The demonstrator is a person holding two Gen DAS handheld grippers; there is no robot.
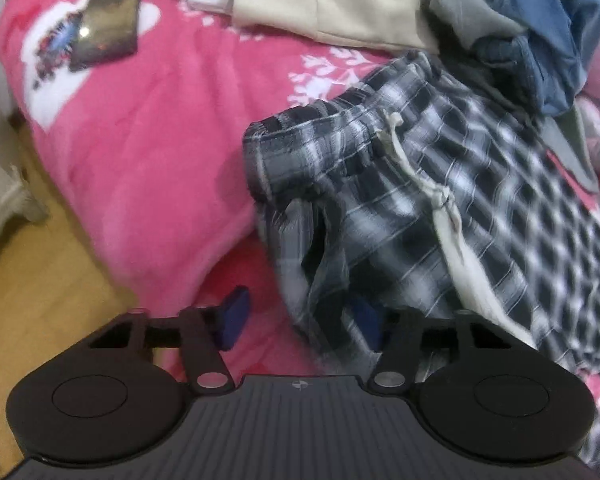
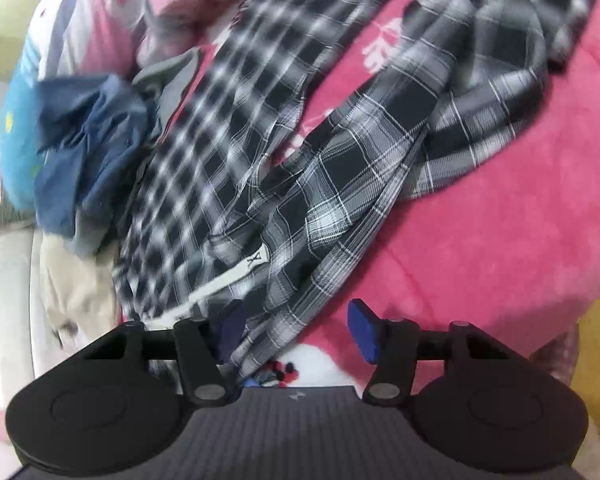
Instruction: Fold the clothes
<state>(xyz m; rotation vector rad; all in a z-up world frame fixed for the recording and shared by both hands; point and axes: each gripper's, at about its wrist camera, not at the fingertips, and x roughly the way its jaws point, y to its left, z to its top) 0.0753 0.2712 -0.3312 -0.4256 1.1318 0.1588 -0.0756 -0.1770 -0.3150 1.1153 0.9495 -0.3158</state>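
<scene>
The bed (image 1: 148, 152) carries everything, covered by a pink blanket (image 2: 500, 220) with white leaf prints. To the left of the left gripper (image 1: 300, 324) the blanket drops off at the bed's edge onto a wooden floor (image 1: 32, 292); ahead and left of it lies a broad bare stretch of blanket, the main free room. To the right of the right gripper (image 2: 298, 330) the blanket is likewise bare up to its far edge.

The plaid trousers (image 1: 440, 200) lie spread ahead of both grippers, waistband toward the left gripper and legs (image 2: 440, 100) running away ahead of the right one. The left gripper's jaws stand part-open with the waistband's corner fabric between them; whether the pads press on it cannot be told through the blur. The right gripper's jaws stand apart with plaid cloth against the left pad, the right pad clear of it, so nothing is clamped.

A heap of other clothes crowds the far side: a beige garment (image 1: 332, 4), a blue garment (image 1: 556, 40) and grey cloth (image 1: 460, 12). The blue garment overlaps the trousers' far edge.

A white drawstring (image 1: 428, 184) lies across the waistband. A dark shiny packet (image 1: 104, 28) rests far ahead to the left.
</scene>
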